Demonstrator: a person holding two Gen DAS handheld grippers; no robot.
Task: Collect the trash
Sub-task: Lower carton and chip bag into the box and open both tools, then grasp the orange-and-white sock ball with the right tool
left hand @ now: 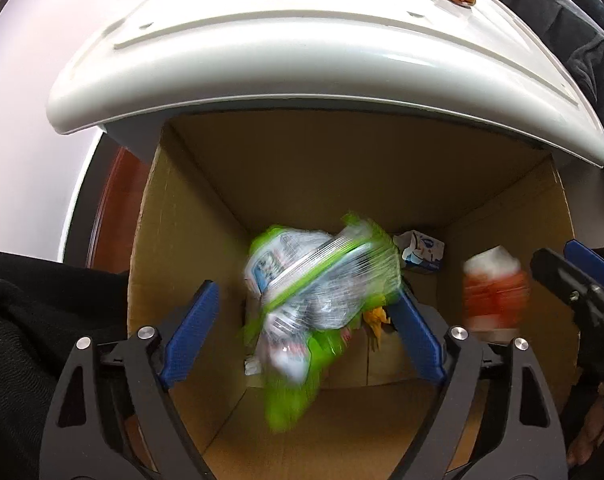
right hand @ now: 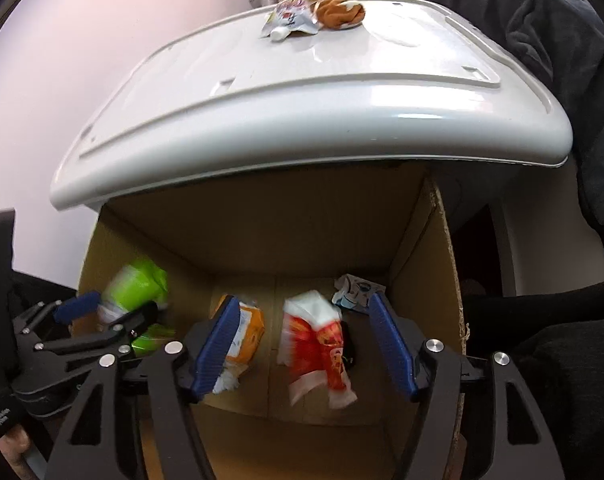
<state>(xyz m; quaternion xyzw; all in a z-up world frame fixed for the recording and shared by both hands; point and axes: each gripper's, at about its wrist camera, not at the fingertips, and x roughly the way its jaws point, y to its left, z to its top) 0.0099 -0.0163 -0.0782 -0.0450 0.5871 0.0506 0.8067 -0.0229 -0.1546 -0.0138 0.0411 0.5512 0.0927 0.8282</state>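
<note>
- Evidently both grippers hang over the open cardboard box [left hand: 222,184] so that whatever they let go lands inside it, not on the floor.
- The left gripper [left hand: 302,332] has its fingers spread wide; the green wrapper [left hand: 322,280] shows between them, motion-blurred, and looks to be dropping free, not pinched.
- The right gripper [right hand: 306,344] is likewise splayed, and the red-and-white packet [right hand: 318,344] between its pads [right hand: 394,348] is blurred and touches neither.
- Inside the box, on its bottom, lie an orange packet [right hand: 246,332] and a small blue-and-white carton [right hand: 358,290] near the far corner.
- The box stands tucked partly under the edge of a white table [right hand: 302,120].
- More trash waits on that table: a crumpled pouch [right hand: 290,20] touching a brown lump [right hand: 340,12], probably the next things to collect.
</note>
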